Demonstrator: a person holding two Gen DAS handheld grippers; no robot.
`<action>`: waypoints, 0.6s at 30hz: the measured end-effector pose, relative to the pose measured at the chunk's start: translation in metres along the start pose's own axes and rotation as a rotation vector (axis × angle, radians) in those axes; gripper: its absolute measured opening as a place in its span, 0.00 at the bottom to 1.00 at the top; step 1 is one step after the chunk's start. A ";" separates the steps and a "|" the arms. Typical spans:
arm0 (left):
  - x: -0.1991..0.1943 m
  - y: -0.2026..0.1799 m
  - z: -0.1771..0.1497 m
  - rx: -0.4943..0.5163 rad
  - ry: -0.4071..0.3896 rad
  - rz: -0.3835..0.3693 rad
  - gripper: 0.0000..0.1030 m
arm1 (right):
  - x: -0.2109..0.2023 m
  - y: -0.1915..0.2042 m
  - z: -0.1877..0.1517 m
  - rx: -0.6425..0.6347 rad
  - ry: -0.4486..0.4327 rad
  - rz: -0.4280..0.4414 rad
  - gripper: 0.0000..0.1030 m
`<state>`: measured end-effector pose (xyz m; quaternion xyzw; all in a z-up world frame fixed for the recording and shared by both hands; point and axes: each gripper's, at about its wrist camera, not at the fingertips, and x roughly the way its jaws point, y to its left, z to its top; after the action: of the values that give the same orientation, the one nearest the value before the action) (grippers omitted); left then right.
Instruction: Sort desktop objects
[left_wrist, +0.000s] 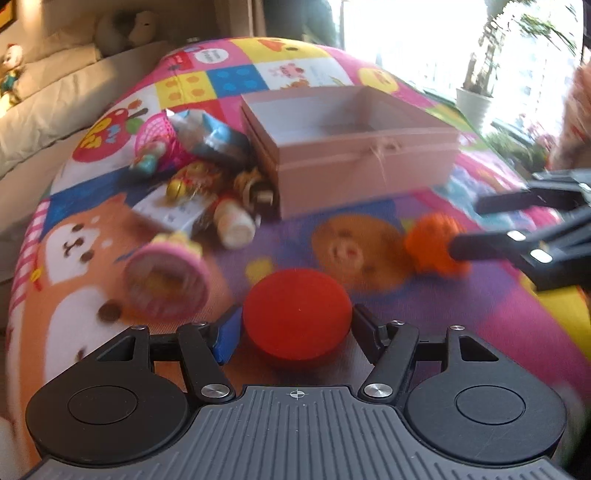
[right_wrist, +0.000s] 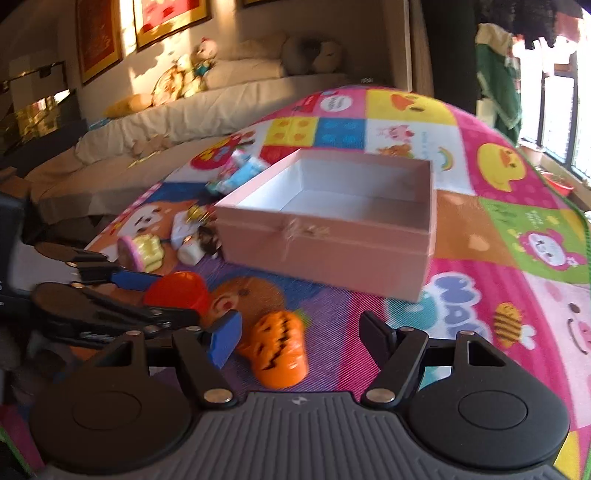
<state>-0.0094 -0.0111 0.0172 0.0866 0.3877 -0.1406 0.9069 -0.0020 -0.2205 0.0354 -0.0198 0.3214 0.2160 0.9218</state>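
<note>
Gripper jaws on the left gripper (left_wrist: 297, 326) are seen closed against the sides of a red ball (left_wrist: 296, 314), just in front of the pink box (right_wrist: 332, 229) on the desk (right_wrist: 480, 295). The ball is judged light, soft and squashy, best held across its widest part. Right gripper (right_wrist: 299, 334) jaws stand open around nothing, an orange pumpkin toy (right_wrist: 277, 349) lying just between them. No writing can be read.
</note>
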 end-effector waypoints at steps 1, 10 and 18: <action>-0.006 0.002 -0.005 0.012 0.005 -0.001 0.68 | 0.002 0.003 -0.002 -0.015 0.010 0.005 0.69; -0.005 0.003 -0.005 -0.027 -0.009 0.022 0.73 | 0.031 0.017 -0.004 -0.065 0.097 -0.043 0.45; -0.050 -0.009 0.030 0.023 -0.172 -0.016 0.67 | -0.021 0.011 0.016 -0.068 0.103 0.012 0.34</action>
<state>-0.0246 -0.0179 0.0733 0.0817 0.3075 -0.1591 0.9346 -0.0113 -0.2161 0.0617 -0.0603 0.3608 0.2310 0.9016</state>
